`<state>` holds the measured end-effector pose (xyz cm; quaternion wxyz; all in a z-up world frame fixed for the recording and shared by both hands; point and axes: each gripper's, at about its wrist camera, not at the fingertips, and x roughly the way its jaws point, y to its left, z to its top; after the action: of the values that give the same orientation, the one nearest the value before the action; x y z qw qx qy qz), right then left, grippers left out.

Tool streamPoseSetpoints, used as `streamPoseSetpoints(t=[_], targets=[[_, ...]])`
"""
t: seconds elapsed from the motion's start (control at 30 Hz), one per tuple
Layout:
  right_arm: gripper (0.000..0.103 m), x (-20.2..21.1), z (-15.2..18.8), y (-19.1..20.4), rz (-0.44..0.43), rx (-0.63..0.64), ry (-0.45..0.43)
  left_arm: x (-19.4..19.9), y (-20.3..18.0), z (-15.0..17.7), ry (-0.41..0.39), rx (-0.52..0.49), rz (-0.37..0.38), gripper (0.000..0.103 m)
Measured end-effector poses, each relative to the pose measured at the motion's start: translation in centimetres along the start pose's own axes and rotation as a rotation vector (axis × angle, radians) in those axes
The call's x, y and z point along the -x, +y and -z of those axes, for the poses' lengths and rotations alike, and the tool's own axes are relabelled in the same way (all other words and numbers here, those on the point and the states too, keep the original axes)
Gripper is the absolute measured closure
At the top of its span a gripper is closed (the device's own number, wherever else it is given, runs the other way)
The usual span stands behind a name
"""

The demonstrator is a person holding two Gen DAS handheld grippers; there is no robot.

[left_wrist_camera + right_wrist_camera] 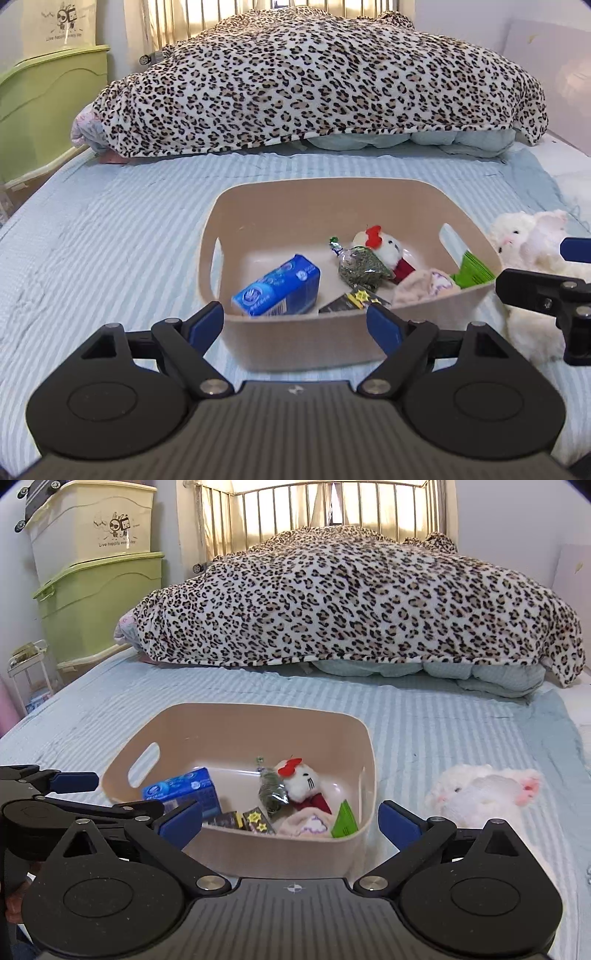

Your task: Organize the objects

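The bed [443,738], under a striped blue sheet, carries everything; a leopard blanket [351,602] is heaped at its far end. Near the front sits the beige bin [236,720], already holding a blue tissue pack [181,788], a cat doll [301,775] with a red bow, a bag of dried herbs [271,794], a dark starred packet [255,821], a pink cloth [306,825] and a green packet [345,819]. The one thing not yet in it is the white plush [476,794], lying on the sheet just beside the bin's right wall.

Both tools are empty. The right gripper [290,819] hangs low in front of the bin, fingers spread wide, the plush off to its right. The left gripper [295,321] also faces the bin with its fingers spread, holding nothing.

The step in hand looks like fetching the plush, and the right gripper is the nearer one. I would swing it right until the toy's body sits between the fingers, then come down over the thick middle, not an ear or limb, so it does not flop. It is soft, so close well in; a shallow pinch catches fur only. Lift clear above the rim before crossing, and drop it in the open far half, where nothing lies to be knocked. Keep the left gripper back from the bin's right side to avoid a clash
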<state>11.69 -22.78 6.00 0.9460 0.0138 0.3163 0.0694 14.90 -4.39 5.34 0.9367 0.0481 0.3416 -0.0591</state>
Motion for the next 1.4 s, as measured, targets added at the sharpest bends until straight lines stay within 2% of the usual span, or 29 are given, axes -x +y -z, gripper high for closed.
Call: streamPoseSetpoints(t=[0.27, 0.43, 0.8, 1.07, 1.27, 1.4], targets=[[0.0, 4.2, 2.6, 0.7, 0.011, 0.002, -0.002, 4.2, 0.2, 2.8, -0.015, 0.0, -0.004, 0.018], [0.0, 6.3, 4.3, 1.2, 0.018, 0.009, 0.0, 6.4, 0.1, 4.7, -0.024, 0.013, 0.023, 0.018], [0.0, 11.3, 8.0, 2.6, 0.015, 0.017, -0.051, 10.6, -0.5, 8.6, -0.053, 0.019, 0.015, 0.018], [0.0, 13.6, 10.0, 2.4, -0.011, -0.028, -0.038, 13.9, -0.5, 10.3, -0.073, 0.028, 0.011, 0.018], [0.0, 15.6, 11.0, 2.8, -0.011, -0.015, -0.058, 15.7, -0.6, 10.9, -0.084, 0.034, 0.023, 0.018], [0.0, 16.5, 11.5, 3.3, -0.003, -0.008, -0.058, 17.0, -1.4, 11.2, -0.103, 0.002, 0.018, 0.018]])
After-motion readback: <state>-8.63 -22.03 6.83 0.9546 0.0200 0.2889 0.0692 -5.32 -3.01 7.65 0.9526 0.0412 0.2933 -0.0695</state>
